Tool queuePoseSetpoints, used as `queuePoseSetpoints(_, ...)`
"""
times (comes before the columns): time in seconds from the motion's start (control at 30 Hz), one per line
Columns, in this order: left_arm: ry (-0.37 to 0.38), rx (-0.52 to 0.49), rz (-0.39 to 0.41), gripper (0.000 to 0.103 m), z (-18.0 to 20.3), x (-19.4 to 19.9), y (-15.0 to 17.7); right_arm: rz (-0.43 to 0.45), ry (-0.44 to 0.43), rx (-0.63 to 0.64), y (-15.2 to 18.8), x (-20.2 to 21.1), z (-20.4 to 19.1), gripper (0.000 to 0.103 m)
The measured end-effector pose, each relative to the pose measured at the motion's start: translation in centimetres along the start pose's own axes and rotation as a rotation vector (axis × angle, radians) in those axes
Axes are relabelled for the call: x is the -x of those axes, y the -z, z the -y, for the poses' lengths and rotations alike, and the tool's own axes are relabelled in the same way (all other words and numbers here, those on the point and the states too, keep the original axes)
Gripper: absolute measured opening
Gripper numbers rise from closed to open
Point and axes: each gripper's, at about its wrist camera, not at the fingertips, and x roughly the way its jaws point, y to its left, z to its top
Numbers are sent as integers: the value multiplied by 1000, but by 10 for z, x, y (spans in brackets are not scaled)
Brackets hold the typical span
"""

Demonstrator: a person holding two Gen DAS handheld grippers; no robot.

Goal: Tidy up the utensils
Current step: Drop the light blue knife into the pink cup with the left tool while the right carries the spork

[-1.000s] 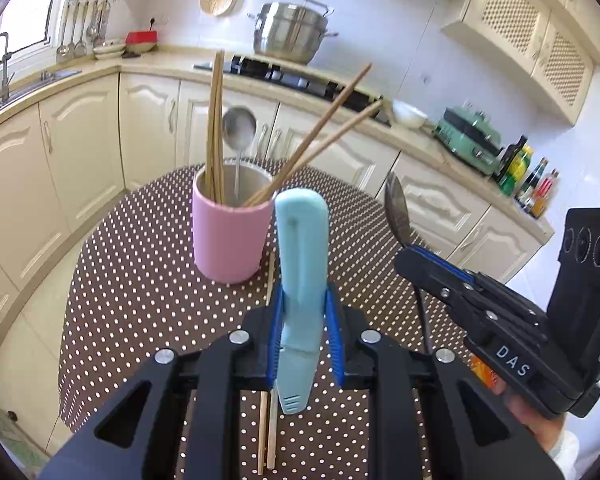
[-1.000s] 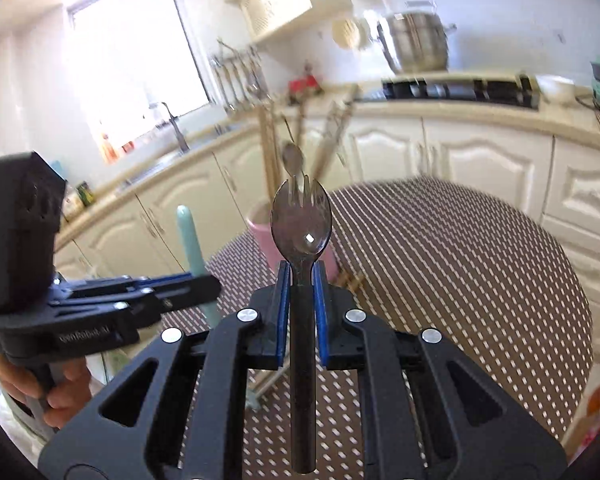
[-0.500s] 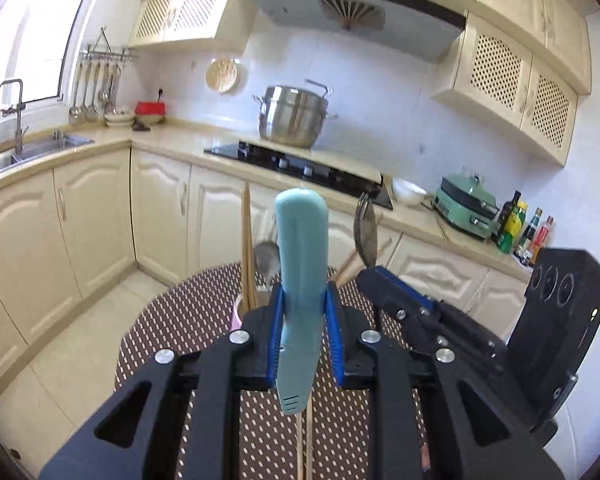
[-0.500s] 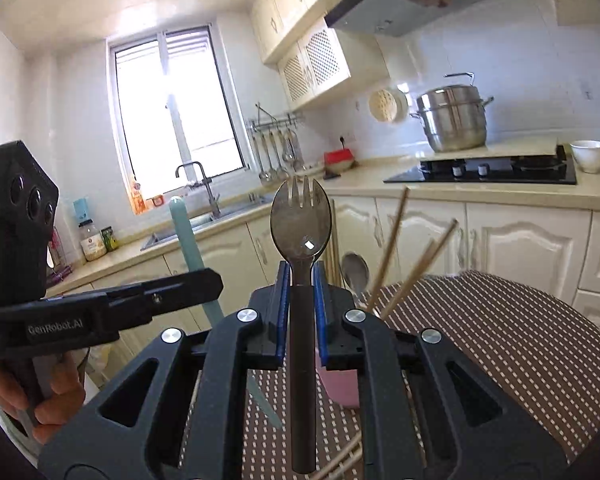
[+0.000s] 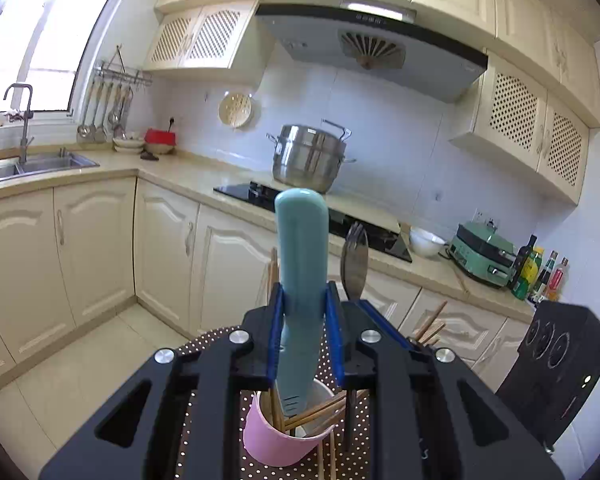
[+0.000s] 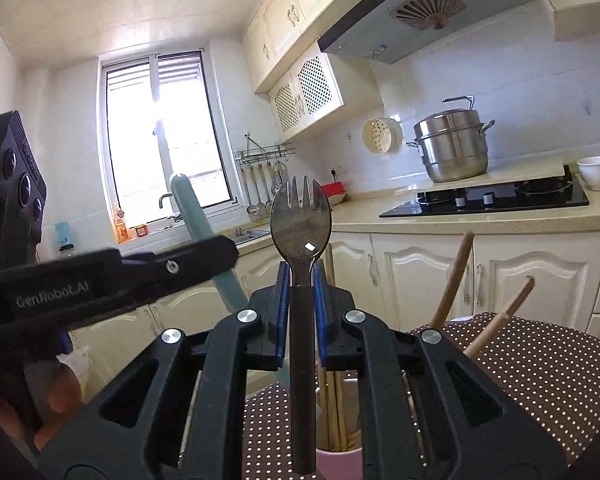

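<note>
My left gripper [image 5: 302, 300] is shut on a light blue utensil handle [image 5: 300, 264], held upright with its lower end inside the pink cup [image 5: 280, 436]. My right gripper [image 6: 300, 280] is shut on a dark metal spork [image 6: 301, 224], held upright with its handle end just above the pink cup [image 6: 340, 466]. The cup stands on the brown polka-dot table [image 6: 540, 372] and holds several wooden chopsticks [image 6: 452, 284]. The spork also shows in the left wrist view [image 5: 354, 260], and the blue handle in the right wrist view [image 6: 196, 220].
Loose chopsticks [image 5: 332, 456] lie on the table beside the cup. Beyond the table are cream cabinets, a sink [image 5: 28, 164], a black hob [image 6: 488, 200] with a steel pot [image 5: 312, 160], a white bowl [image 6: 596, 172] and bottles [image 5: 540, 272].
Both grippers have tilted up and moved over the cup. The cup has dropped to the bottom of both views, and the blue handle's lower end has entered it.
</note>
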Motion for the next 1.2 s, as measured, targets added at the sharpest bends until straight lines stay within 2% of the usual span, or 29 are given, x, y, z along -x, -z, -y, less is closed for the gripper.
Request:
queuePoseSetpoints(0.37,5,56,-70,22,-24,-30,19,11,19,4,17,-19,14,12)
queuePoseSetpoints(0.43,1,72,-58,34,-29,-27,21,15,18,3,18,-19,15,12)
queuePoseSetpoints(0.47,0,78,-50,44,-30,-25,21,16,19,5,18,-19,15,12)
queuePoseSetpoints(0.57,2,83,-36,50,-30,-18,21,21,23,8,19,-18,14,12)
queuePoseSetpoints(0.67,-36,58,-14,53,-29,-10,24,23,29,9,20,-19,15,13)
queuePoseSetpoints(0.77,-140,8,-4,54,-27,-6,29,25,34,12,22,-19,13,13)
queuePoseSetpoints(0.9,-224,-14,-21,55,-33,-5,35,26,41,26,25,-20,8,13)
queuePoseSetpoints(1.2,-253,10,-53,55,-54,-2,43,-2,57,95,35,-25,-4,13)
